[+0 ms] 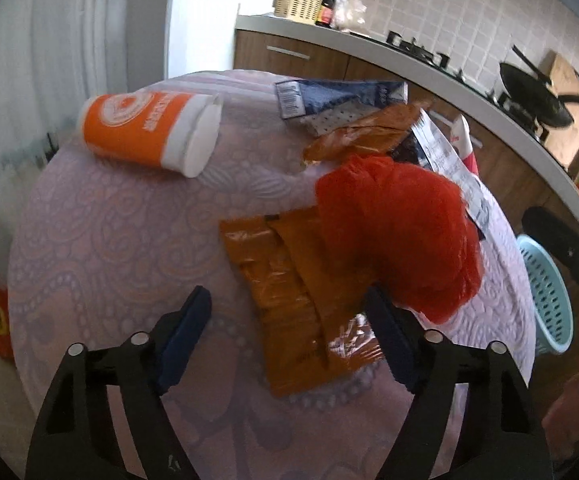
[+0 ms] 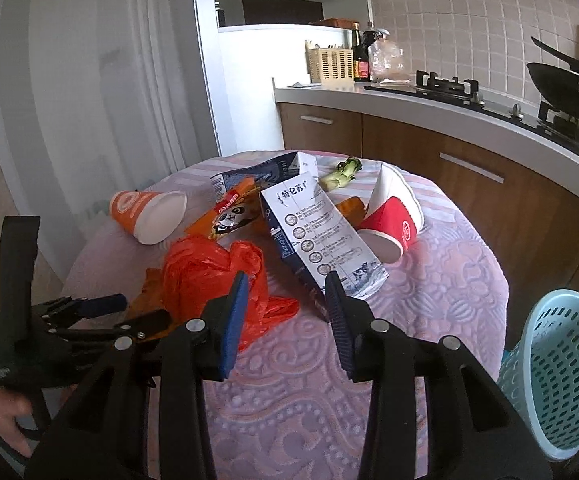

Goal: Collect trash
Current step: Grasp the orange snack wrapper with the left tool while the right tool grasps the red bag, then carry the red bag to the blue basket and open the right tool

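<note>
Trash lies scattered on a round table under a lilac cloth (image 1: 101, 248). A flat orange-brown wrapper (image 1: 289, 300) sits between the fingers of my left gripper (image 1: 289, 324), which is open; its pads do not press the wrapper. A crumpled red plastic bag (image 1: 401, 240) lies just beyond the right finger. My right gripper (image 2: 287, 312) is open at a narrow gap, with only cloth and the edge of the red bag (image 2: 217, 276) between its pads. Ahead of it lie a blue-and-white carton (image 2: 321, 232), a red paper cup (image 2: 393, 216) and an orange cup (image 2: 149, 216).
A light blue perforated basket (image 2: 561, 372) stands off the table's right edge. A panda-print wrapper (image 2: 229, 212) and a green vegetable stem (image 2: 343, 174) lie at the back. Behind runs a kitchen counter (image 2: 429, 108) with a stove and wok. A hand holds the left gripper (image 2: 129, 312).
</note>
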`<state>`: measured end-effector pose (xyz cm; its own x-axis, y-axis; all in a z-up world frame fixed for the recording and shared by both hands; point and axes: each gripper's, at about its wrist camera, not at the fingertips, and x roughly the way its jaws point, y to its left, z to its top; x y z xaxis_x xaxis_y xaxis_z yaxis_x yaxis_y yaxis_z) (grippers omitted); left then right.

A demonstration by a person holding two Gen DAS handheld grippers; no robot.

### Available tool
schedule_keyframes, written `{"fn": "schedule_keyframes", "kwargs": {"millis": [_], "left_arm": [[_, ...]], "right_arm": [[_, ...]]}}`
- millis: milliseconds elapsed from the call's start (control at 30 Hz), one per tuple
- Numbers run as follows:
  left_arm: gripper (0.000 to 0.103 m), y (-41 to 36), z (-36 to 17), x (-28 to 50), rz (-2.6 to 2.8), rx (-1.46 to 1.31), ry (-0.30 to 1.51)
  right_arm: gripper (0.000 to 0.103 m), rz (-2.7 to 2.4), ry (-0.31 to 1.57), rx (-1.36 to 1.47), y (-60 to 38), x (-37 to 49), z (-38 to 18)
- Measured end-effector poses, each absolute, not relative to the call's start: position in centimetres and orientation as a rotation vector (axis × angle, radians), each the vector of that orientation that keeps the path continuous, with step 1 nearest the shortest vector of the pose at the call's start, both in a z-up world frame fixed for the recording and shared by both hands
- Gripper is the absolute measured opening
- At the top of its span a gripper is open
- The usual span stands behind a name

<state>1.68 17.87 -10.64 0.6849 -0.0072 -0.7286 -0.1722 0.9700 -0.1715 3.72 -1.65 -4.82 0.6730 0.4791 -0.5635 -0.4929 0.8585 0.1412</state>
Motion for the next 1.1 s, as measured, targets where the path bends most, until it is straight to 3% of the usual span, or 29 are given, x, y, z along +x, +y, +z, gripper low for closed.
{"fn": "schedule_keyframes", "kwargs": {"millis": [33,100,133,267,400,567,767,833,967,1100], "left_arm": [[0.072,17.5,-10.7,1.7,0.109,-0.207,0.815],[0.059,17.0,-10.9,1.8,0.128,-0.167,0.814],[0.045,16.8,-10.8,1.9,0.134,-0.154,0.814],[0.032,17.2,-10.7,1.5,0.126,-0.172,0.806],[0.027,18.0,-10.3,0.9,0.140,-0.200,0.795],[0.027,20.2,-9.7,-0.2,0.196,-0.229,0.771],[0.027,22.1,-9.3,-0.7,0.236,-0.254,0.748],[0.027,22.3,-9.3,-0.7,0.237,-0.257,0.746],[0.027,22.1,-9.0,-0.6,0.227,-0.250,0.732],[0.027,21.4,-8.4,-0.9,0.207,-0.243,0.717]], "right_arm": [[0.036,0.552,0.631,-0.026,-1.5,3.7,-4.9],[0.036,0.558,0.634,-0.035,-1.1,3.8,-5.0],[0.038,0.562,0.634,-0.038,-0.9,3.9,-5.2],[0.049,0.594,0.644,-0.039,0.4,4.0,-5.2],[0.064,0.630,0.666,-0.044,2.2,4.5,-5.7],[0.071,0.659,0.706,-0.069,4.6,5.1,-6.8],[0.071,0.620,0.819,-0.068,6.5,7.9,-9.3],[0.066,0.630,0.836,-0.043,6.3,8.4,-9.3],[0.046,0.647,0.831,-0.013,5.5,8.4,-9.1],[0.041,0.667,0.797,-0.010,4.5,7.1,-8.3]]}}
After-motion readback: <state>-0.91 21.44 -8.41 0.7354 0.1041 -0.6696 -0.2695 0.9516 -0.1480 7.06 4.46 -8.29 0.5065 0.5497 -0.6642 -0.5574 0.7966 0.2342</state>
